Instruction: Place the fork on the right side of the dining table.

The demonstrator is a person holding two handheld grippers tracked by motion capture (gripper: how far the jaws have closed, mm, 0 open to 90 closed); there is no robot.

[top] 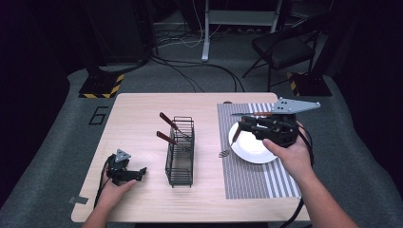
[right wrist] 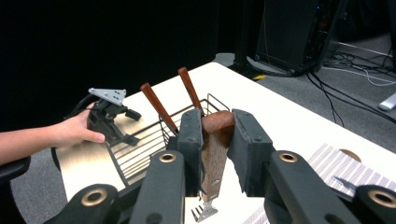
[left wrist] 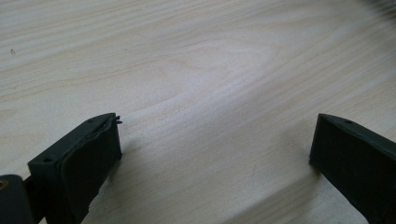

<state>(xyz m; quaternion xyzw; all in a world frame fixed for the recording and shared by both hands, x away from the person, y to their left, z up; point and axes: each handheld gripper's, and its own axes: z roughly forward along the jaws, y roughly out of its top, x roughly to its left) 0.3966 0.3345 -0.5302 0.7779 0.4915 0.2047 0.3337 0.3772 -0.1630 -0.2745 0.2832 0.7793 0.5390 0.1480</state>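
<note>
One "6" (top: 98,115) marks the floor; right hand-held gripper (right wrist: 215,140) clamps a fork (right wrist: 214,163), left (left wrist: 212,154) gapes.

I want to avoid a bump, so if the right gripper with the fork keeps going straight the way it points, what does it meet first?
Most likely the wire basket. The right gripper, shut on the wooden-handled fork, points leftward across the table, and the right gripper view shows the basket straight ahead. It may pass above the rim; depth is unclear.
</note>
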